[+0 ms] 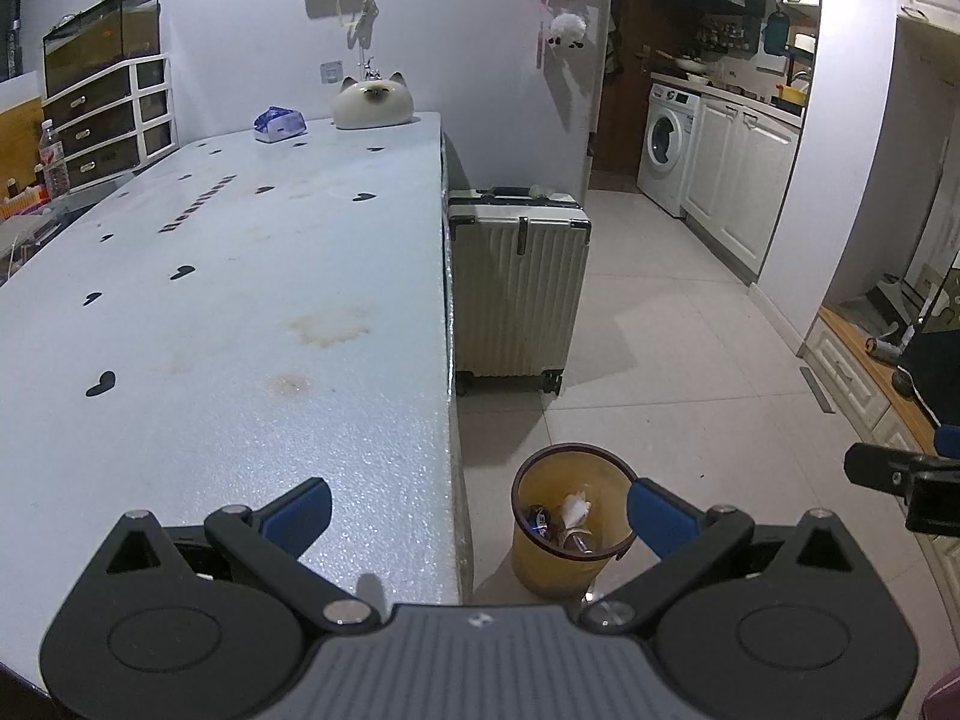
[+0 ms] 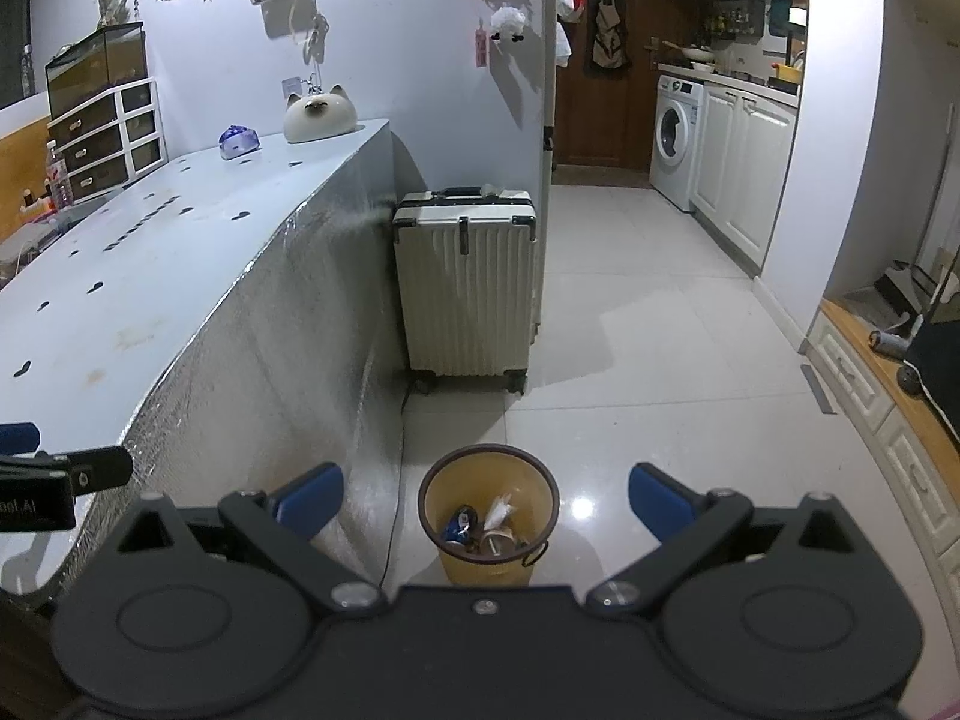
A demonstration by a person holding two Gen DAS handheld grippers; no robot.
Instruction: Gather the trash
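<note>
A yellow trash bin point(image 1: 564, 564) with a dark rim stands on the floor beside the table; it also shows in the right wrist view point(image 2: 487, 558). Inside lie a blue can point(image 2: 459, 525), crumpled white paper point(image 2: 498, 510) and a cup. My left gripper point(image 1: 480, 510) is open and empty, above the table's right edge and the bin. My right gripper point(image 2: 486, 495) is open and empty, straight above the bin. Part of the right gripper shows at the right edge of the left wrist view point(image 1: 900, 480).
The pale blue table point(image 1: 240, 300) carries a cat-shaped ornament point(image 1: 373, 102) and a tissue pack point(image 1: 279, 124) at its far end. A white suitcase point(image 2: 468, 282) stands against the table's end. A washing machine point(image 2: 678, 141) and cabinets are at the back right.
</note>
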